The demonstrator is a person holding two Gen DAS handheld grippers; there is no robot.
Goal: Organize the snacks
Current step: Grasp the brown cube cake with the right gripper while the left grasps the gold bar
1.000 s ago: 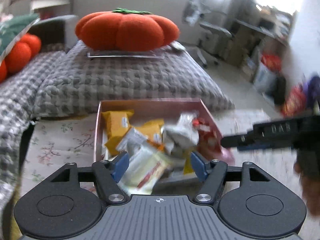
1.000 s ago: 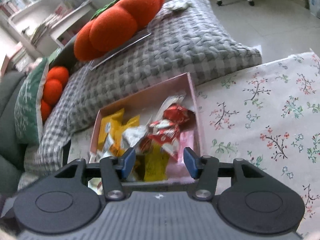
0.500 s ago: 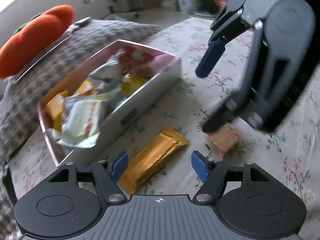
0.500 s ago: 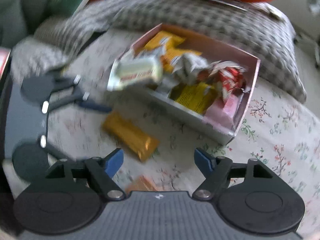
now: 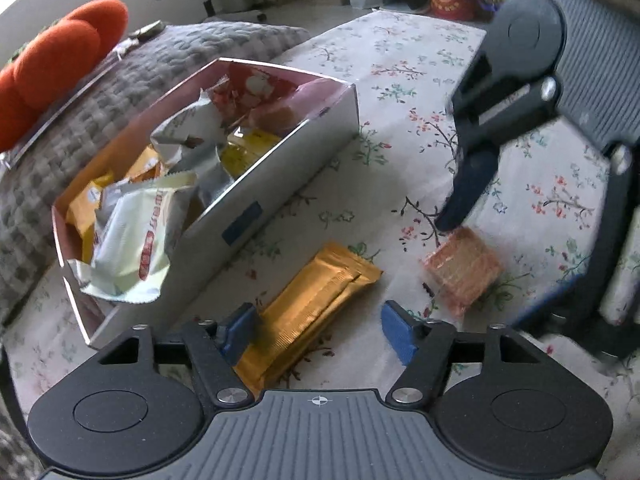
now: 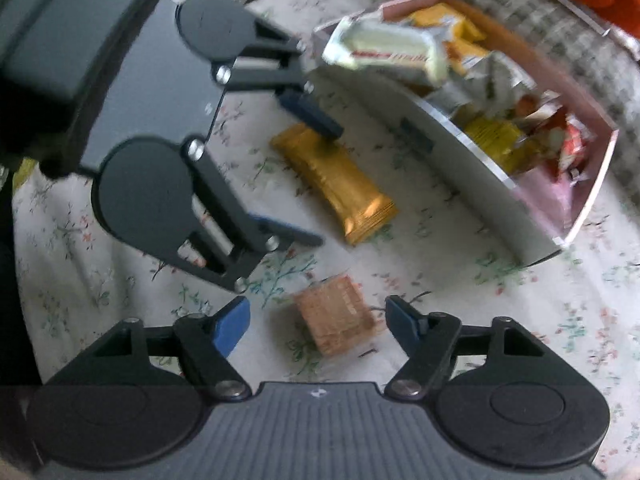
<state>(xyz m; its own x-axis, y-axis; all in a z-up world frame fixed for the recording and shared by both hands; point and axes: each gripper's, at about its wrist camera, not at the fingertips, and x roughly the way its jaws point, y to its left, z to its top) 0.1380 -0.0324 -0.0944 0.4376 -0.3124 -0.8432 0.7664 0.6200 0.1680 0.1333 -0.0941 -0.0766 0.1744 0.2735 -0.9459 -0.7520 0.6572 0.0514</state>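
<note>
Now left gripper straddles gold bar, right gripper straddles pink wafer pack (both just narrowing, pads not yet touching)

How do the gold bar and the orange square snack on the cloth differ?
The gold bar is long and shiny; the square snack is short, blocky and paler orange. The bar lies nearer the box, between the left gripper fingers; the square lies between the right gripper fingers. Both rest outside the box.

Gold bar, orange wafer beside box
</note>
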